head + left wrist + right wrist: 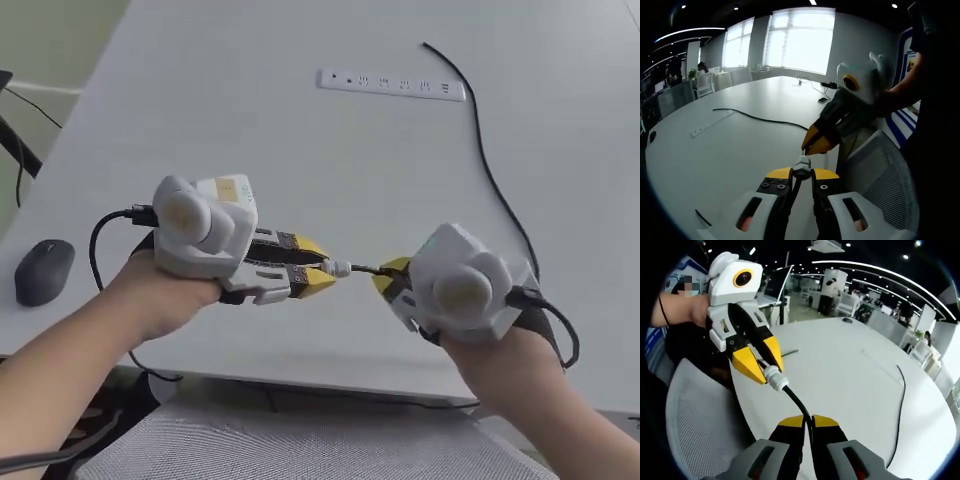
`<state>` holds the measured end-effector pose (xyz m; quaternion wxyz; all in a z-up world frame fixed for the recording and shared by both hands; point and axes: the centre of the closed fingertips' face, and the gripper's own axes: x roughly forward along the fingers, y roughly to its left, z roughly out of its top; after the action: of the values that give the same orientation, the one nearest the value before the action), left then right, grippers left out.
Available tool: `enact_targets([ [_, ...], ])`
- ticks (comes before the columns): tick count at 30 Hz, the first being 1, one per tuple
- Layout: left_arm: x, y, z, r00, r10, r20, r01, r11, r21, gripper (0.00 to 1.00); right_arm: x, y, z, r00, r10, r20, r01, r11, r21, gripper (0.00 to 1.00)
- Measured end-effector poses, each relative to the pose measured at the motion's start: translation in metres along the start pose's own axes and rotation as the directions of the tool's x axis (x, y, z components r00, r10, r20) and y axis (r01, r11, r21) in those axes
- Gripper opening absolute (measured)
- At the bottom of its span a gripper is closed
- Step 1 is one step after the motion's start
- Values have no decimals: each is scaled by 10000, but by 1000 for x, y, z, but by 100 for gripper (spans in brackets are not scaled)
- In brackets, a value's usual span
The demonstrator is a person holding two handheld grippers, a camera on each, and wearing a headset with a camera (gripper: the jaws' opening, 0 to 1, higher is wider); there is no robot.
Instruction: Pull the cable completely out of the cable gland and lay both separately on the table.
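Note:
A white cable gland [337, 268] sits pinched between the yellow tips of my left gripper [326, 270], held above the table's front edge. In the left gripper view the gland [801, 165] pokes up between the shut jaws of the left gripper [801, 173]. A short black cable [363, 269] runs out of the gland to my right gripper [388, 277], which is shut on it. In the right gripper view the cable [796, 399] curves from the gland [775, 377] down into the shut tips of the right gripper [807, 420]. The two grippers face each other, a few centimetres apart.
A white power strip [392, 84] lies at the far side of the white table [300, 130], with a long black cord [488, 165] running toward the right front. A dark mouse [43, 270] rests at the left edge. A mesh chair [300, 445] stands below.

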<state>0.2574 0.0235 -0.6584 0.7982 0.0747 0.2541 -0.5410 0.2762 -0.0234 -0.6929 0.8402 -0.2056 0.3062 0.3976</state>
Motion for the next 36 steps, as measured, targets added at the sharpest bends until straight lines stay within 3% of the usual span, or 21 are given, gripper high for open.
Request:
enact_targets([
  [7,0,1,0,10000,37,17,-37,10000,-6,15,2,-12,-18,9995,-259,-204,282,9924,1195,0],
  [14,0,0,-1,10000,50,-26,-50,10000,39,15,5,-21,-39,9983,-492,-316,553,9694,2391,0],
  [17,0,0,-1,10000,77,-22,-77,10000,60,15,6,-24,-47,9975,-616,-334,689,9494,3065,0],
  [20,-1,1,-1,9999,144,38,-144,9999,14,15,7,-28,-56,9954,-830,-470,949,9121,3989,0],
  [22,-1,1,-1,9999,167,41,-167,9999,19,15,7,-30,-60,9942,-940,-528,1076,8945,4340,0],
  [26,-1,1,-2,9998,214,38,-214,9998,19,15,9,-32,-68,9898,-1204,-757,1419,8749,4630,0],
  [27,-1,1,-2,9998,216,41,-216,9998,6,15,11,-31,-72,9898,-1140,-851,1412,8601,4902,0],
  [28,-1,1,-3,9998,215,17,-215,9998,8,15,11,-34,-77,9865,-1375,-893,1640,8318,5303,0],
  [30,-1,1,-3,9998,211,2,-211,9998,7,15,12,-30,-83,9887,-1134,-981,1493,8029,5771,0],
  [31,-1,0,-3,9998,216,10,-216,9998,24,15,13,-33,-81,9885,-1285,-800,1509,7927,5906,0],
  [36,-1,0,-3,9997,254,32,-254,9997,27,15,10,-31,-80,9869,-1435,-738,1596,8017,5760,0],
])
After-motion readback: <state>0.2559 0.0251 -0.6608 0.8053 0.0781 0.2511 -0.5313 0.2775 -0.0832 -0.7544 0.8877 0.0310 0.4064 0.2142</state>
